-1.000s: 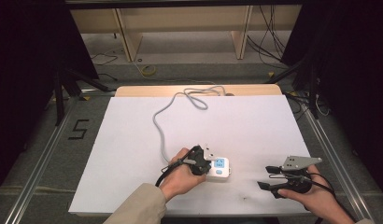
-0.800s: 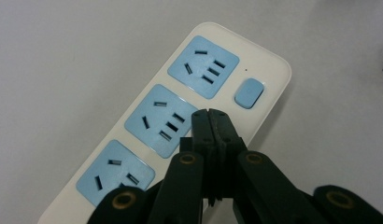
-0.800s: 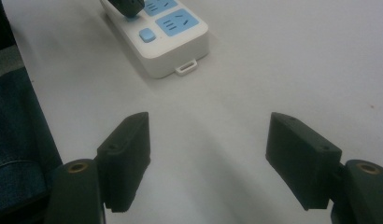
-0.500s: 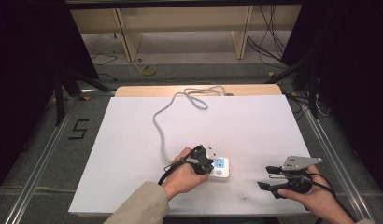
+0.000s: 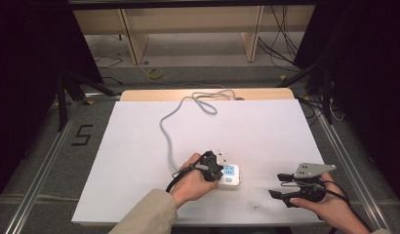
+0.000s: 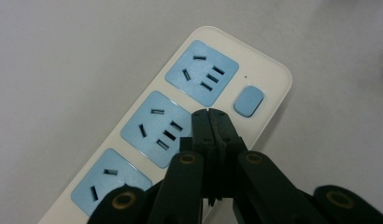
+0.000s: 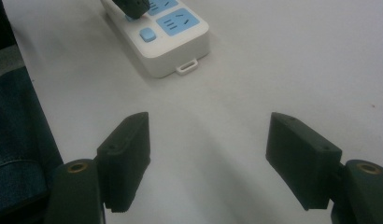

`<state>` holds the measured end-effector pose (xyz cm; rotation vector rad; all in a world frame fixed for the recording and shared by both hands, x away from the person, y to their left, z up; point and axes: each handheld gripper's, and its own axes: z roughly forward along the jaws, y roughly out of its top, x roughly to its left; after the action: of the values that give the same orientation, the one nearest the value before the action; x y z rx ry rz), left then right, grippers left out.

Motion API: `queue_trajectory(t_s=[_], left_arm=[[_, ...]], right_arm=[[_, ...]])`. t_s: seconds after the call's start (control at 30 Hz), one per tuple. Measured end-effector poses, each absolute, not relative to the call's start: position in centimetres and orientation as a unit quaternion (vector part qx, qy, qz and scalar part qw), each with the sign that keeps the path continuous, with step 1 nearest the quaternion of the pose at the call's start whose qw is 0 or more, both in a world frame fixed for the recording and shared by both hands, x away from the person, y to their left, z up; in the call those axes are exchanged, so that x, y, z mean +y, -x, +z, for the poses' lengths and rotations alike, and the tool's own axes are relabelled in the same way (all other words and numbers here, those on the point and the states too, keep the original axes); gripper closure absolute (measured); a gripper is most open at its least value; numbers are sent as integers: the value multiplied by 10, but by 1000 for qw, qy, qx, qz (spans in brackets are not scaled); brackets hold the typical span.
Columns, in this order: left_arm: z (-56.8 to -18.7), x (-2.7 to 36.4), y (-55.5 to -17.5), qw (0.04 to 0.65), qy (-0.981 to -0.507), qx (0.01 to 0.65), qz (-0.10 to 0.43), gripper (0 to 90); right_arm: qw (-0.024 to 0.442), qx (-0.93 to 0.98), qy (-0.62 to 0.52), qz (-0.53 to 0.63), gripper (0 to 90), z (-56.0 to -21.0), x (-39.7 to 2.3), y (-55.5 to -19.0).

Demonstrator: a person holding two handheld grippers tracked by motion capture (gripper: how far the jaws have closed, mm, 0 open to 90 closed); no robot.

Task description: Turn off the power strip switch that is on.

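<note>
High view has the left gripper [image 5: 213,168] angled down over a white power strip [image 5: 232,174] near the white table's [image 5: 139,146] front edge, jaws pressed together, tips over the middle blue socket [image 6: 154,128]. Well apart, the right gripper [image 5: 281,185] lies level in the right hand [image 5: 330,207], jaws spread, holding nothing.

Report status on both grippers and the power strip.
Left gripper shut, tips over the power strip near its blue switch. Right gripper open, empty, off to the side. Nothing in the way.
</note>
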<state>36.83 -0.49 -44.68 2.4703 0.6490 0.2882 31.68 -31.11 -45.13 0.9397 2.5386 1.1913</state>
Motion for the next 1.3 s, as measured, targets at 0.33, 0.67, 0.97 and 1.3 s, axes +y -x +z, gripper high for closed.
queue_trajectory(t_s=[0.33,0.67,0.97,1.3], left_arm=[[-447,-6,-368,277,-924,239,111,900],[-447,-5,-368,278,-923,243,108,900],[-447,-5,-368,279,-922,249,104,900],[-447,-6,-367,276,-922,247,109,900]], right_arm=[[93,855,-317,401,309,-451,-312,-316],[93,854,-317,402,309,-451,-312,-316],[93,855,-317,401,309,-452,-312,-316],[93,854,-317,401,309,-451,-312,-316]])
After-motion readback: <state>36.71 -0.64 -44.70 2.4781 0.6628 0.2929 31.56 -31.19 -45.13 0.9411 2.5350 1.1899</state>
